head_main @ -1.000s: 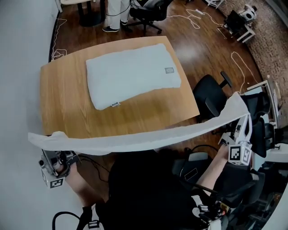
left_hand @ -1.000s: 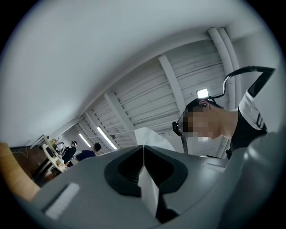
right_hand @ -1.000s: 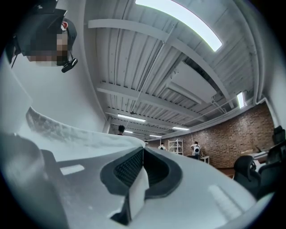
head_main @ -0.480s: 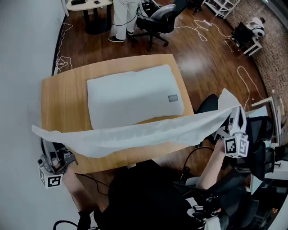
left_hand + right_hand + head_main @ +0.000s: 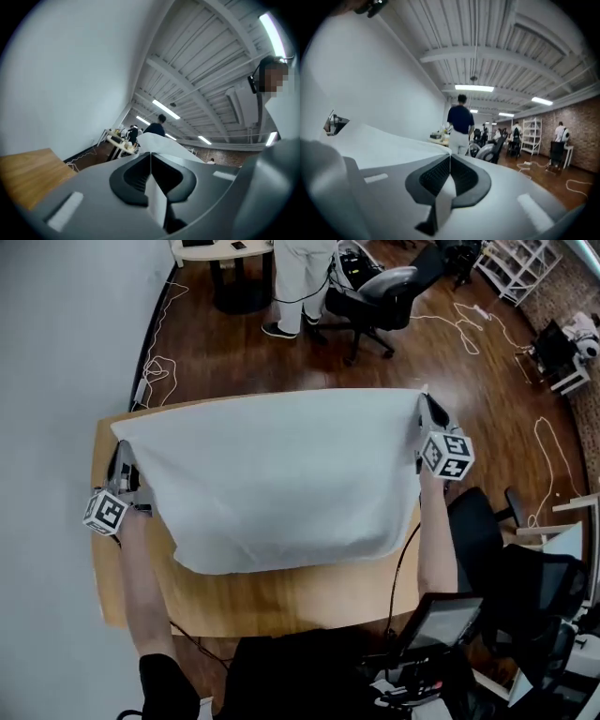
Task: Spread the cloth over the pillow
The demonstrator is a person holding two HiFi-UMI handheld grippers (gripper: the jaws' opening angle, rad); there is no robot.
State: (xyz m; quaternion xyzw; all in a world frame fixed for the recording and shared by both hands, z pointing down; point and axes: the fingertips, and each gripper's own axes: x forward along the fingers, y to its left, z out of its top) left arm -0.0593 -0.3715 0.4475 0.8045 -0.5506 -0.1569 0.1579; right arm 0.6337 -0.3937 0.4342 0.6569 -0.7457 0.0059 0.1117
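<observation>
L gripper & R gripper pinch cloth stretched above table.

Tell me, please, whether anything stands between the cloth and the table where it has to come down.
Nothing visible does. The white cloth, clamped at two corners by the left gripper and right gripper, is spread over the wooden table, whose uncovered part shows no obstacle. It hides whatever lies beneath it.

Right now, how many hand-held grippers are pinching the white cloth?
2. The left hand-held gripper grips the cloth at its far left corner. The right hand-held gripper grips its far right corner. No others show.
</observation>
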